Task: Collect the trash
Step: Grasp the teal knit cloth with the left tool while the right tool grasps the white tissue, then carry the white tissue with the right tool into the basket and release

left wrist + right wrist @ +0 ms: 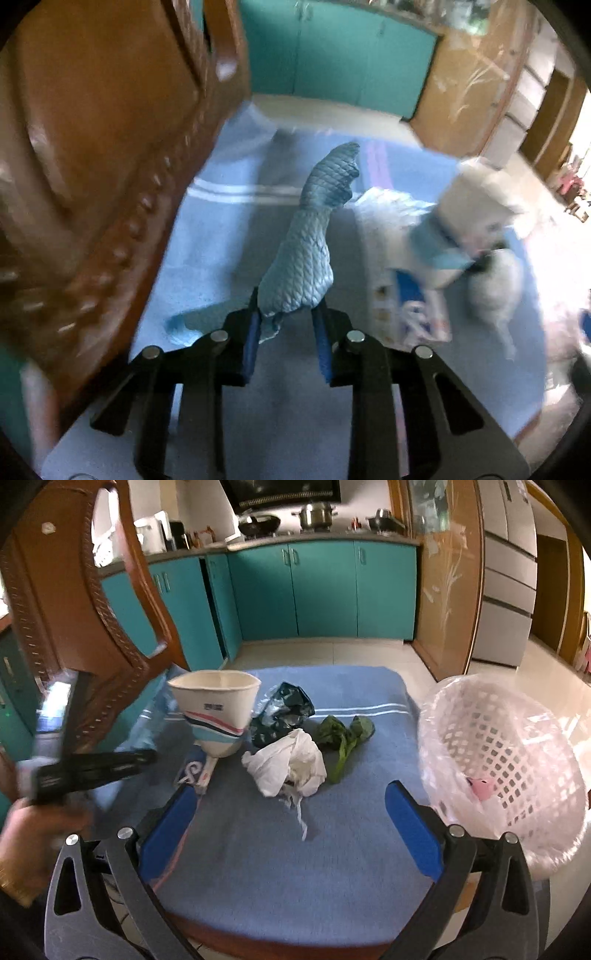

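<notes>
My left gripper [284,317] is shut on a crumpled pale blue textured wrapper [306,254], held up above the blue cloth [207,258]. In the right wrist view the left gripper [147,757] shows blurred at the left, held by a hand. My right gripper [291,805] is open and empty above the blue cloth [295,867]. On the cloth lie a paper cup [218,712], a dark crumpled bag [284,712], a white crumpled tissue [288,764] and a green leaf [343,738]. A pink mesh basket [506,768] lined with clear plastic stands at the right.
A carved brown wooden chair back [74,635] rises at the left, close to the left gripper, and shows in the left wrist view [103,166]. Teal kitchen cabinets [325,590] stand behind. A flat printed packet [195,771] lies under the cup.
</notes>
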Tool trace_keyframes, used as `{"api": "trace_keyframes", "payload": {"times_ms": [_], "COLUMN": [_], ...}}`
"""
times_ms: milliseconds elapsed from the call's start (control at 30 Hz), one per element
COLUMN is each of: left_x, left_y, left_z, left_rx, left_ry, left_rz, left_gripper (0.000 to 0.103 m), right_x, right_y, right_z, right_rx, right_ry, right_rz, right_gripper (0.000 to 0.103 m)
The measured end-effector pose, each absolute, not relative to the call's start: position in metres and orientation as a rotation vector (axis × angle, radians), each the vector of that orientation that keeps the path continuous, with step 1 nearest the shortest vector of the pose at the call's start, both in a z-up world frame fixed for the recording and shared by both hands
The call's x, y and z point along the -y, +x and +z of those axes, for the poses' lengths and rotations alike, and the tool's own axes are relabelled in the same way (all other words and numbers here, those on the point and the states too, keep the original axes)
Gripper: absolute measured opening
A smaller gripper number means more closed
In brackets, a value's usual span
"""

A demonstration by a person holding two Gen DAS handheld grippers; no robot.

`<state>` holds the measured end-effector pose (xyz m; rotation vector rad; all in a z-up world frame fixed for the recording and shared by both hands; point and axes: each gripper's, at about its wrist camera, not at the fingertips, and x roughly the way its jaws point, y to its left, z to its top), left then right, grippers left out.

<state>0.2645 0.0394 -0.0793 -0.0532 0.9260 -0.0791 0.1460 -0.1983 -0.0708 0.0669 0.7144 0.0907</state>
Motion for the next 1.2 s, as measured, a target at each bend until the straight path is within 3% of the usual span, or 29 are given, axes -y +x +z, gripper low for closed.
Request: {"api": "trace_keyframes", "payload": {"times_ms": [267,400,467,567,600,867,1200], "left_x": [-0.038,-0.034,-0.029,-0.02,-0.021,-0.017,-0.01], "left_y": [0.153,0.109,0.102,0.102,0.1,0.104,0.102], "left_z": [0.014,0.012,0.007,0.001,0.002,0.001,-0.008], "left_rx": [-0.554,-0.495,-0.511,-0.534,-0.535,-0.575,-0.61], "left_ry": [-0.205,-0.25,-0.249,-0.222,-0.218,-0.222,-0.183], "left_rz": [-0.224,-0.245,-0.261,-0.288,-0.295,-0.312,-0.291], "left_gripper": [0.027,0.028,0.028,0.028,0.028,0.028,0.029], "right_x": [0.185,0.185,0.186,0.19,0.194,0.216,0.207], "right_y": [0.203,0.224,0.221,0.208,0.2,0.098,0.056], "right_z": [-0.098,-0.121,-0.123,-0.111,-0.104,-0.041,-0.029], "right_rx": [-0.795,-0.902,-0.899,-0.882,-0.883,-0.715,-0.569], "right_ry": [0.038,0.082,0.067,0.071,0.095,0.143,0.098], "right_rz": [0.056,0.11,0.111,0.134,0.159,0.252,0.252], "right_gripper": [0.097,0.061,0.052,0.025,0.021,0.021,0.021]}}
